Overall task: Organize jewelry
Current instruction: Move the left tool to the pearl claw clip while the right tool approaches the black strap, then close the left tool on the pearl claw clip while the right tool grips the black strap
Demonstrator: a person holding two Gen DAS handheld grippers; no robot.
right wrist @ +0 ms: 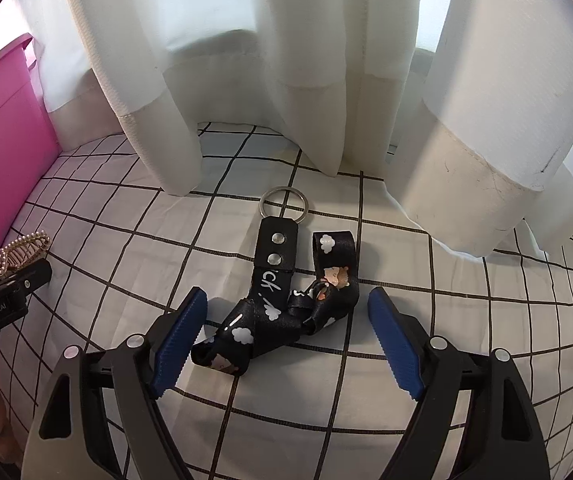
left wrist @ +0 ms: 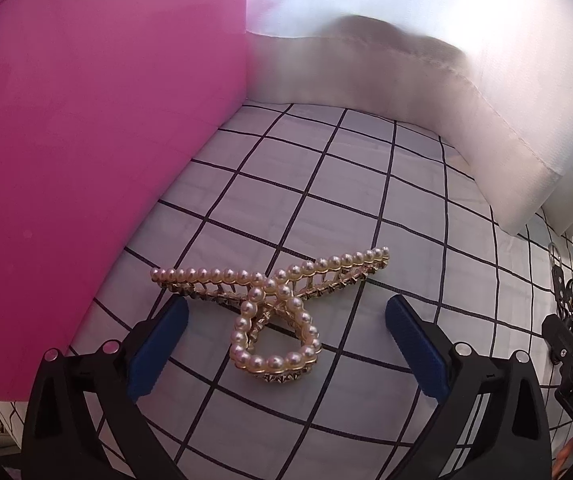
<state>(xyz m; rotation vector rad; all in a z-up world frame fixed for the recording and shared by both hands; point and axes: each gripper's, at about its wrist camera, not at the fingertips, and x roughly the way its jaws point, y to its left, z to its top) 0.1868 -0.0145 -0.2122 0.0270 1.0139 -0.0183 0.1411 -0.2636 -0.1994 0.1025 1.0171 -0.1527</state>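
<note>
Pearl hair claw [left wrist: 274,312] lying on the checked cloth [left wrist: 326,184], just beside the pink bin [left wrist: 86,120], pearl loop toward the camera, two pearl-lined arms spreading away. Set squarely between the blue pads of the left gripper [left wrist: 286,344], jaws standing wide, pads clear of the pearls on both sides: likely lined up for a pinch across the loop, not yet made. Gold toothed frame under the pearls, rigid, rounded beads, probably slippery under a flat pad.

Black strap keychain [right wrist: 282,300] crumpled on the same cloth, near the hem of the white curtain [right wrist: 326,80], silver ring [right wrist: 284,204] at the far end lying flat, two studs below it, white cloud prints and a small pink figure on the fabric. Framed by the right gripper [right wrist: 286,320], jaws spread wide, nothing pinched; left pad very close to the strap's near fold, contact hard to tell from this angle. Soft, folded ribbon, likely to bunch when squeezed, ring dangling once lifted.

Bin close at the left, presumably the destination for both pieces. Claw and left gripper also visible at the edge of the right wrist view, well apart from the keychain.
</note>
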